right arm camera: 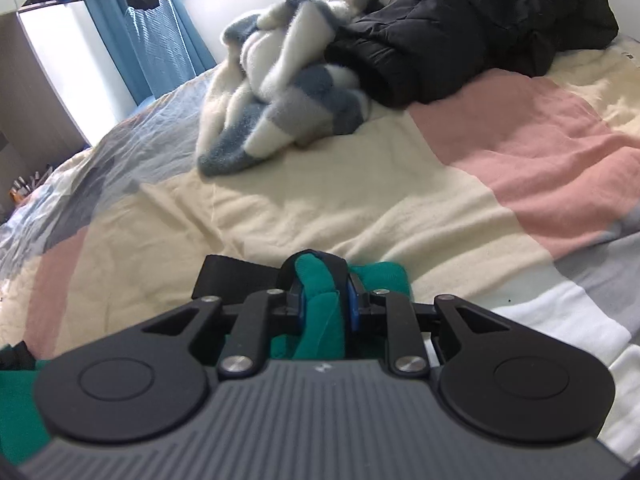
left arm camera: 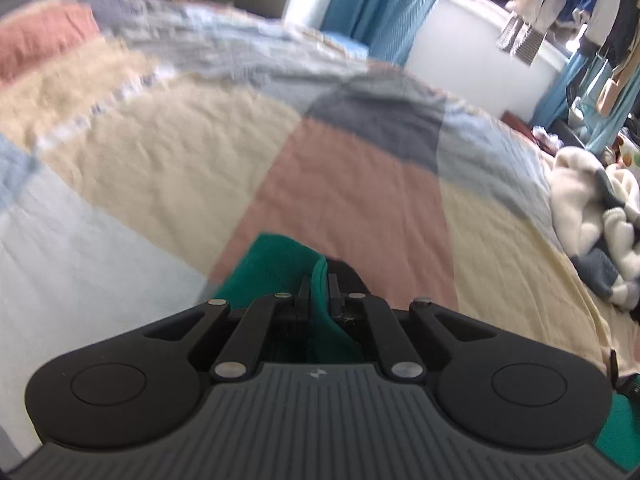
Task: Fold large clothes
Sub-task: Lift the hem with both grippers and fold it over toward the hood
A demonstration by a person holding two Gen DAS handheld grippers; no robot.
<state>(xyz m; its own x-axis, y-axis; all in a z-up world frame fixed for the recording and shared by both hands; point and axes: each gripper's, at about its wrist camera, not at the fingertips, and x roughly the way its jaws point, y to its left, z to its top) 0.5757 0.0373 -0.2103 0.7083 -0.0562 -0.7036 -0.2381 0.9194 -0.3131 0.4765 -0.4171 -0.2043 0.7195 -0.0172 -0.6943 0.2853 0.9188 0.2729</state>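
Observation:
A teal green garment is pinched in both grippers above a bed with a patchwork cover. In the left wrist view my left gripper is shut on a thin fold of the green cloth, which runs between the fingers and bunches to their left. In the right wrist view my right gripper is shut on a thicker roll of the same green garment, with more of it showing at the lower left. Most of the garment hangs hidden below the grippers.
A fluffy white and blue-grey garment lies heaped on the bed, with a black padded jacket behind it. Blue curtains and hanging clothes line the far wall. The patchwork bed cover stretches ahead of both grippers.

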